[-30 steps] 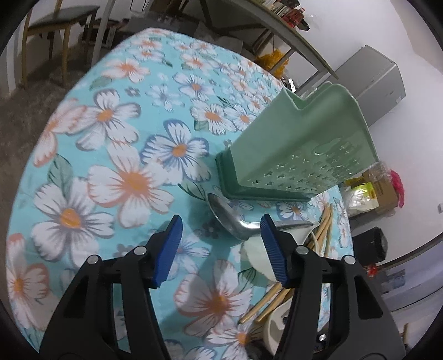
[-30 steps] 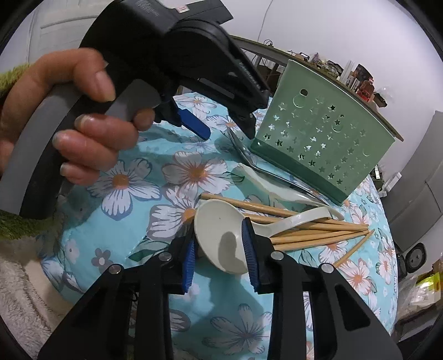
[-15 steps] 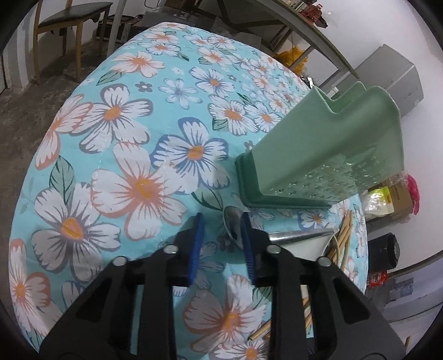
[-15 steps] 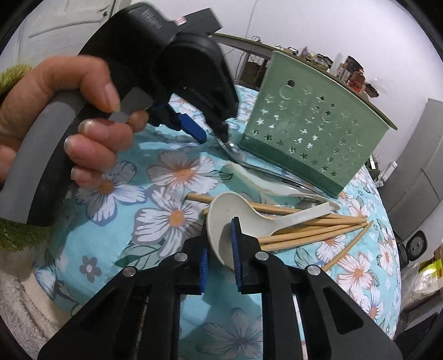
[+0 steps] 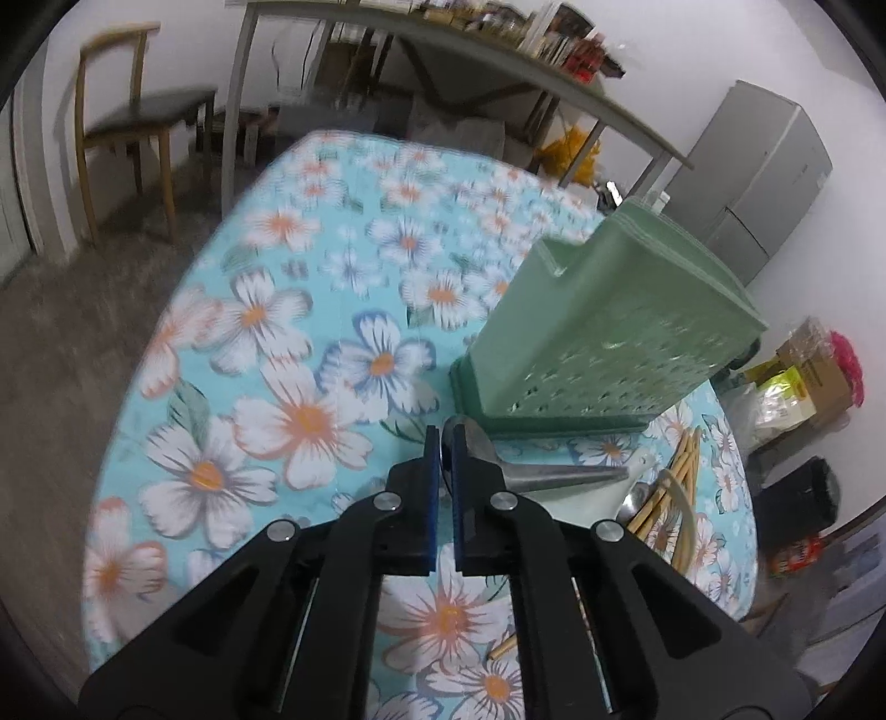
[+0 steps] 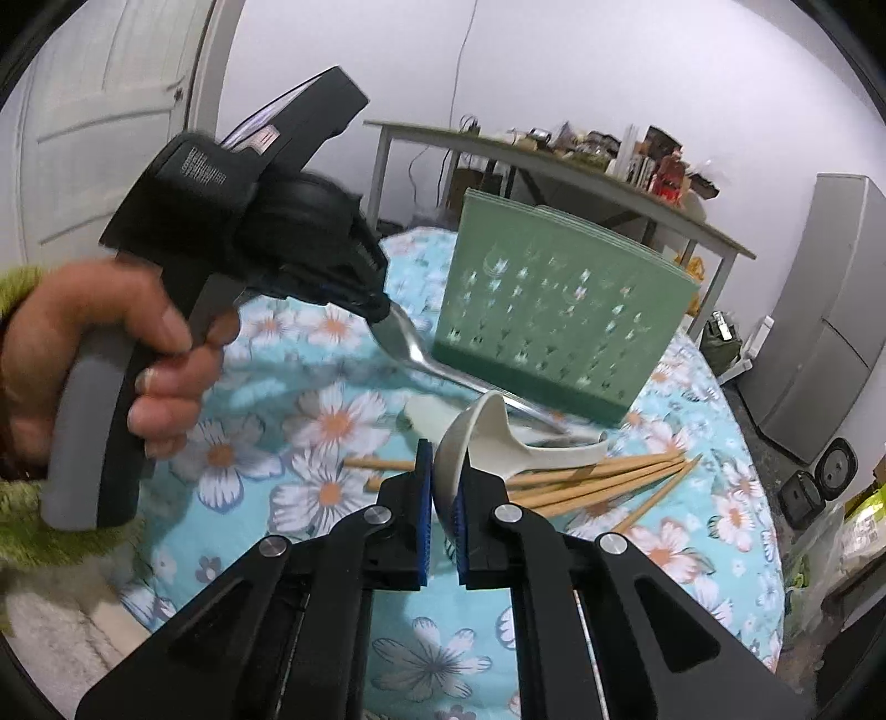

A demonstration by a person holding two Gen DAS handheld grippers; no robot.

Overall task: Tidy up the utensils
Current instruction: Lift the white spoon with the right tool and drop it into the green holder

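A home: floral tablecloth (image 5: 310, 354), wooden chair (image 5: 138, 122), fridge (image 5: 769, 171), cluttered shelf (image 5: 498, 50).

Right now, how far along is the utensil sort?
Done: nothing visibly placed; the green holder shows no utensil sticking out, though its inside is hidden. In hand: left tongs are shut on the metal spoon at its bowl, and right tongs on the white ceramic spoon. Left: both spoons, the chopsticks and another white spoon on the tablecloth.
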